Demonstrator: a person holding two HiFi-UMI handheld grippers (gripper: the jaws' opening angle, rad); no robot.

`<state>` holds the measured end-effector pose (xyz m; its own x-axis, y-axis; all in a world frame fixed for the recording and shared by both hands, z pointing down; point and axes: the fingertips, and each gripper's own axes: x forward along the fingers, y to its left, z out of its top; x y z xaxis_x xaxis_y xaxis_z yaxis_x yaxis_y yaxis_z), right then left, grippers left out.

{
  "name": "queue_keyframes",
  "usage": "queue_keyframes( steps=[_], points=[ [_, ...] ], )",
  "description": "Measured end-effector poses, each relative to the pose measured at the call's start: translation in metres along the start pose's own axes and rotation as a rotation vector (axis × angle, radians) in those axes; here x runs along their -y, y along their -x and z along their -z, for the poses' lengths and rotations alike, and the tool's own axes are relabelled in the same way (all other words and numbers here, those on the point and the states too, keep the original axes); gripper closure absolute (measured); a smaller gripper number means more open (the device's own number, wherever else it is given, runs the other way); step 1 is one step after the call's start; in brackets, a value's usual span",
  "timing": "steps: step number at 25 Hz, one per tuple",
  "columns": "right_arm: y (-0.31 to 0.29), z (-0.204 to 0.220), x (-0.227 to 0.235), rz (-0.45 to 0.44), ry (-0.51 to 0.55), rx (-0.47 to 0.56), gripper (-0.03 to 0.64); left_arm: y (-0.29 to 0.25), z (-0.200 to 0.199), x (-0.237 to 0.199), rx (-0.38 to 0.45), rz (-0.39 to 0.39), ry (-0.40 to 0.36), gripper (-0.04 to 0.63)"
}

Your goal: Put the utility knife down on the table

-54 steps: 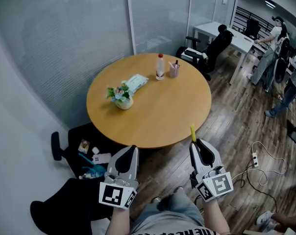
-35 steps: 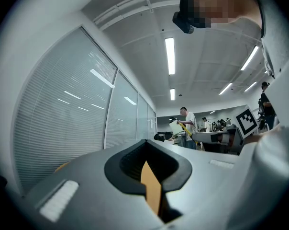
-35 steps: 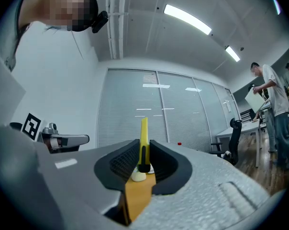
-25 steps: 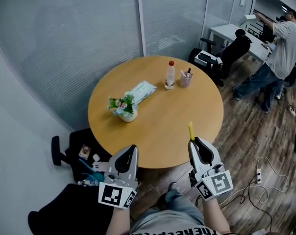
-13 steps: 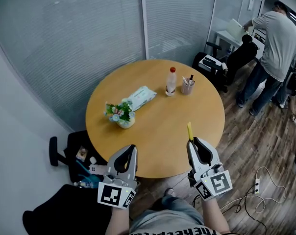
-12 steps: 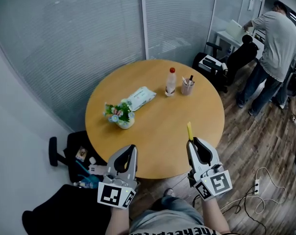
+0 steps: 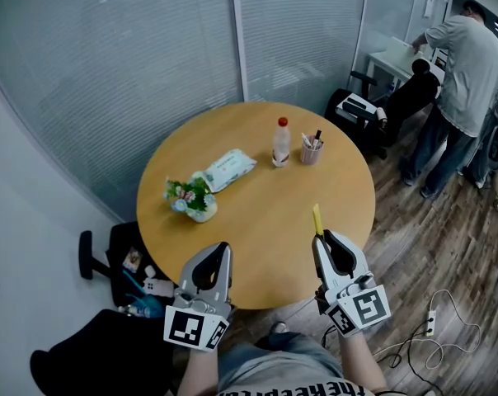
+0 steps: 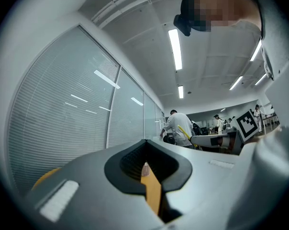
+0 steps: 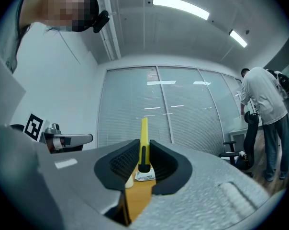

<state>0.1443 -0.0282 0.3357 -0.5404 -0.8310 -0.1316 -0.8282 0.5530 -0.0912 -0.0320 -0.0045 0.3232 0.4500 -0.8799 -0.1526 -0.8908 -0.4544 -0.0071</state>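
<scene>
A yellow utility knife [image 7: 317, 219] sticks up out of my right gripper [image 7: 323, 239], which is shut on it over the near right part of the round wooden table [image 7: 257, 221]. In the right gripper view the yellow utility knife [image 9: 144, 140] stands upright between the jaws of my right gripper [image 9: 143, 150], clamped near its black lower end. My left gripper [image 7: 219, 252] is held at the table's near edge, shut with nothing in it. The left gripper view shows the left gripper [image 8: 145, 150] with its jaws together and only a strip of tabletop beyond.
On the table stand a small flower pot [image 7: 189, 199], a pack of wipes [image 7: 230, 169], a bottle with a red cap [image 7: 280, 143] and a pen cup [image 7: 312, 149]. A black chair [image 7: 101, 355] is at near left. A person [image 7: 463, 73] stands by a desk at far right. Cables [image 7: 434, 320] lie on the floor.
The view has shifted slightly, so the table sits a little further left in the frame. Both grippers keep their places; the knife stays clamped in the right one. The person at right has moved little.
</scene>
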Motion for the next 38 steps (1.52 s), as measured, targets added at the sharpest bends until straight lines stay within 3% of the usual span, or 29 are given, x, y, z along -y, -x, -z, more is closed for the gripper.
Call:
queue_keyframes(
  steps=[16,38],
  points=[
    [-0.023,0.014,-0.002,-0.066,-0.043,-0.019,0.551,0.002,0.005,-0.010,-0.021,-0.059,-0.016,0.583],
    [-0.098,0.037,0.017,0.027,-0.039,-0.082,0.551,-0.065,0.018,-0.067,-0.043,0.055,-0.001,0.583]
  ],
)
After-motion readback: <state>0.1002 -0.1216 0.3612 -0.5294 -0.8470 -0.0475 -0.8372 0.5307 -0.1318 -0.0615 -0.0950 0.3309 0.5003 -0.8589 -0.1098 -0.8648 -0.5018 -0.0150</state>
